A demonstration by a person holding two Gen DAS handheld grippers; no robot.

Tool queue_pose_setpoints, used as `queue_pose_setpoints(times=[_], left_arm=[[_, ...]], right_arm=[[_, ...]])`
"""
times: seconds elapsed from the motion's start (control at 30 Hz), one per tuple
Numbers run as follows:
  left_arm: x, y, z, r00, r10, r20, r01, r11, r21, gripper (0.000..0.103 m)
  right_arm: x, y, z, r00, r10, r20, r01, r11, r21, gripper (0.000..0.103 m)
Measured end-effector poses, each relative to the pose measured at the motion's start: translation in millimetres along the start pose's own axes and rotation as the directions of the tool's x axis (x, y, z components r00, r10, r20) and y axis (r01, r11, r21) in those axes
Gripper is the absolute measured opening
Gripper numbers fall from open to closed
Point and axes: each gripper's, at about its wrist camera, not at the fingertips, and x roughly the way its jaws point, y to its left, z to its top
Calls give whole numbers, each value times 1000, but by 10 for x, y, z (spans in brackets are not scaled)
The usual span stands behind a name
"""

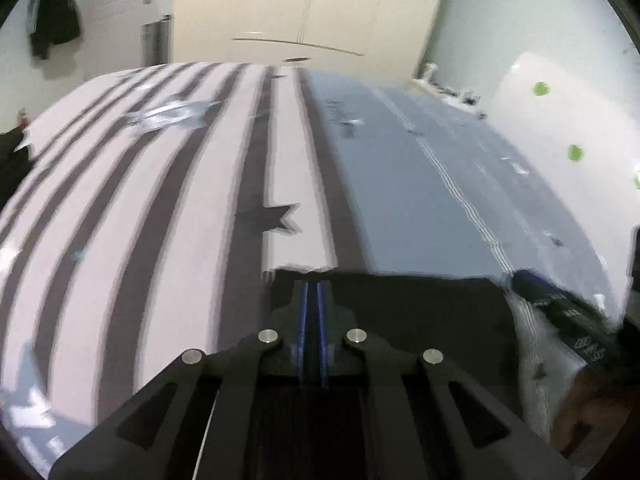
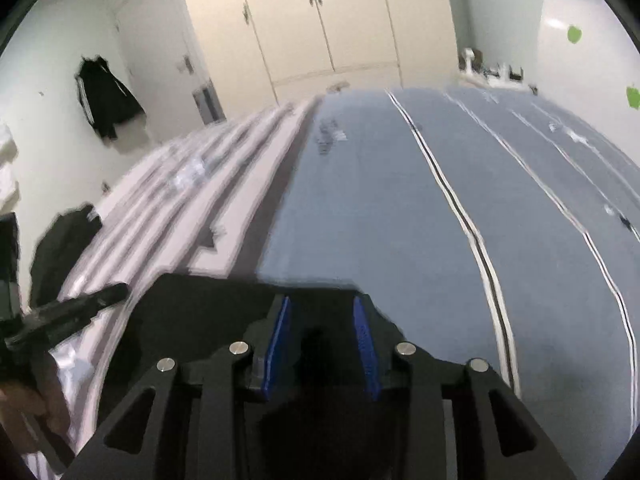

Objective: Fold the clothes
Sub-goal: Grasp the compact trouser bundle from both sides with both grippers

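Note:
A black garment (image 1: 420, 312) lies on the bed, its far edge straight across both views; it also shows in the right wrist view (image 2: 208, 312). My left gripper (image 1: 312, 292) is shut, its blue pads pinching the garment's far edge. My right gripper (image 2: 322, 312) stands over the same black garment with its blue pads (image 2: 276, 336) apart; whether cloth sits between them is unclear. The right gripper shows at the right edge of the left wrist view (image 1: 560, 300), and the left gripper at the left edge of the right wrist view (image 2: 72, 304).
The bed cover is white with dark stripes and stars (image 1: 160, 200) on the left and grey-blue with thin white lines (image 2: 400, 200) on the right. Another dark garment (image 2: 64, 244) lies at the bed's left edge. Cream wardrobe doors (image 2: 320, 20) stand beyond the bed.

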Motion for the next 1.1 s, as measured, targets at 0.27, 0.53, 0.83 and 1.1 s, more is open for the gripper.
queue_pose_setpoints(times=[0.27, 0.53, 0.83, 1.1], left_arm=[[529, 102, -143, 997, 17, -74, -13, 999, 53, 3], [120, 860, -204, 985, 101, -143, -120, 984, -131, 32], [-252, 718, -654, 970, -94, -226, 47, 977, -207, 95], [-24, 703, -873, 946, -192, -261, 125, 960, -252, 101]], right_arm=[[638, 37, -129, 996, 42, -83, -45, 999, -27, 29], [302, -602, -84, 993, -67, -102, 77, 992, 95, 40], [-285, -538, -463, 971, 124, -207, -84, 978, 193, 84], [1, -437, -852, 936, 206, -284, -125, 952, 278, 94]])
